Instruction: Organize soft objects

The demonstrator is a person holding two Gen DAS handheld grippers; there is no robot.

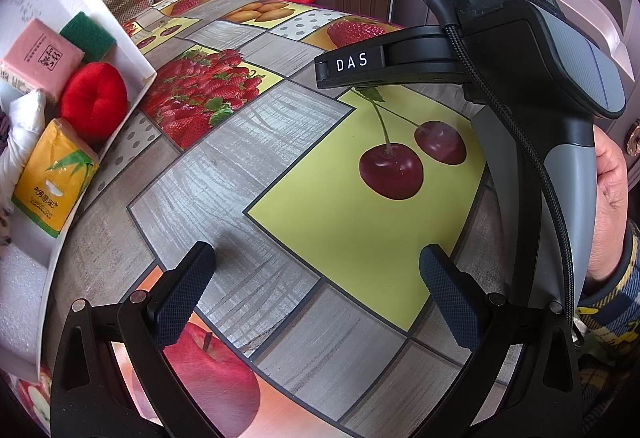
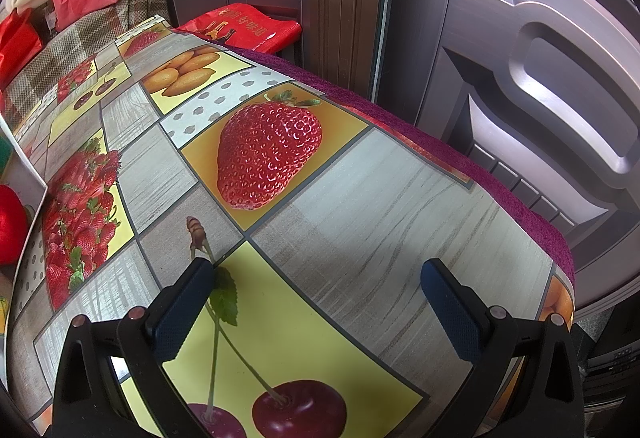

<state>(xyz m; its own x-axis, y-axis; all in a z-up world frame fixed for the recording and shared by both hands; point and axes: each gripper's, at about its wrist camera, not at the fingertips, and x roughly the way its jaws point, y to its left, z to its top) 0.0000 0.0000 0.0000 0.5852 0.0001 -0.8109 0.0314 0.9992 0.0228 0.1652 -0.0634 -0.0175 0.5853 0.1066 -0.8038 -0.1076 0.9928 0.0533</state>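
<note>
both tools are spread wide with nothing between the pads: the left gripper [image 1: 318, 278] and the right gripper [image 2: 318, 292] hover over bare fruit-print tablecloth [image 1: 240, 166]. the soft things all sit in the white box [image 1: 136, 50] at the table's left edge: red plush [image 1: 94, 100], pink tissue pack [image 1: 42, 56], green sponge [image 1: 88, 34], yellow tissue pack [image 1: 54, 174], a white cloth [image 1: 24, 126]. the yellow pack lies tilted by the box's near wall (my guess: a careless reach could nudge it over the rim). the box looks light, so it may slide if pushed. only the left view shows the box's contents and the hand [image 1: 610, 198] holding the right tool; the right view shows just the plush's edge and the box corner.
</note>
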